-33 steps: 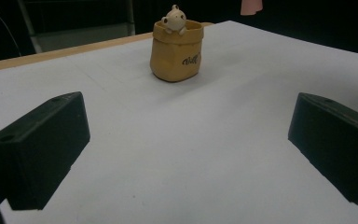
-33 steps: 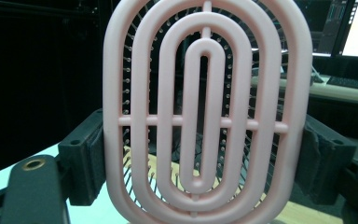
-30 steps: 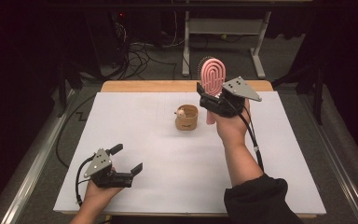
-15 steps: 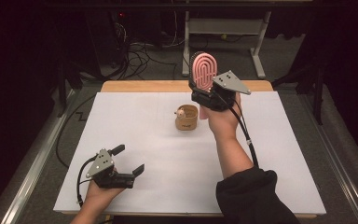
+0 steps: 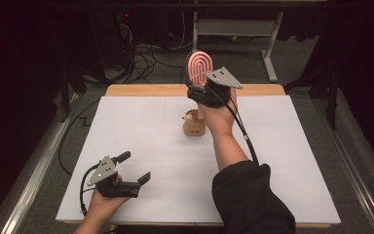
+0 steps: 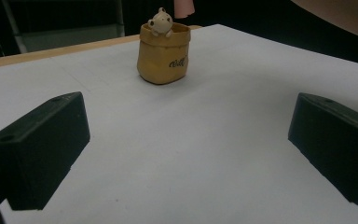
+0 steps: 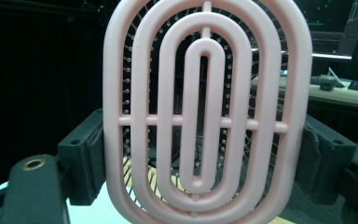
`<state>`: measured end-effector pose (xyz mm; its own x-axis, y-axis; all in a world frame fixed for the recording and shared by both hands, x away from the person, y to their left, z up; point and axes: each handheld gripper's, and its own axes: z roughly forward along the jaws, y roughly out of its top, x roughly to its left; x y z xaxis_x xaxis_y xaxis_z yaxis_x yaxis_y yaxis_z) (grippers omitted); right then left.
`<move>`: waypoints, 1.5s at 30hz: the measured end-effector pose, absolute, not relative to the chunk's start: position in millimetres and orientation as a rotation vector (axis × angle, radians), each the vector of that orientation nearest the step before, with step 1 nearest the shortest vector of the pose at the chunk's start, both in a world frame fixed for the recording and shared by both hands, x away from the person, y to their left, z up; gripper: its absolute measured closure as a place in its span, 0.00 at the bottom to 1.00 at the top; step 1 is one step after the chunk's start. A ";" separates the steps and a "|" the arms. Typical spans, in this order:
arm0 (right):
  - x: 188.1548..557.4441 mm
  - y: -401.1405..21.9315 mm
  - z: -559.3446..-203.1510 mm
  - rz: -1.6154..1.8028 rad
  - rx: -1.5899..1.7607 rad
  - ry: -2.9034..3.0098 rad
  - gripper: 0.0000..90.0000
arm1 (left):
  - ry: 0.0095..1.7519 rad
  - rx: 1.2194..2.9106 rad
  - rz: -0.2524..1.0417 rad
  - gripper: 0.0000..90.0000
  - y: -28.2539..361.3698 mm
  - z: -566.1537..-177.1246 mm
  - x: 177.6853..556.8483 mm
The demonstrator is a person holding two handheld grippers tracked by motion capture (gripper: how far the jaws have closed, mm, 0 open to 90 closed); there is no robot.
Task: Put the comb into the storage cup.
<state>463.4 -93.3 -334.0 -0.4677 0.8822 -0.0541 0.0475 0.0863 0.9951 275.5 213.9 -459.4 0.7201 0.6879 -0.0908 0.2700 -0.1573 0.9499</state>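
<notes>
Pink vented hairbrush head (image 5: pixel 199 67) held upright, clamped by its two long edges in the right claw (image 5: pixel 200 90), raised at 12 o'clock above the far edge of the white surface (image 5: pixel 282 161). Likely light, stiff plastic with smooth, somewhat slippery ribs; best gripped on the solid outer rim, away from the thin bristles. Just below, toward 6 o'clock, a small tan pot with a bear figure (image 5: pixel 194 123). Left claw (image 5: pixel 131 168) resting at 7 o'clock, spread wide, holding nothing.
</notes>
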 end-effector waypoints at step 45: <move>485.8 -88.3 -368.6 1.430 1.027 1.719 0.22 | 0.771 1.732 0.432 0.00 213.8 -459.8 274.7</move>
<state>485.8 -88.3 -368.6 -0.4675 0.8839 -0.0087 0.1525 0.0903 0.9842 274.7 213.8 -459.8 0.7181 0.6888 -0.0995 0.2754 -0.1500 0.9495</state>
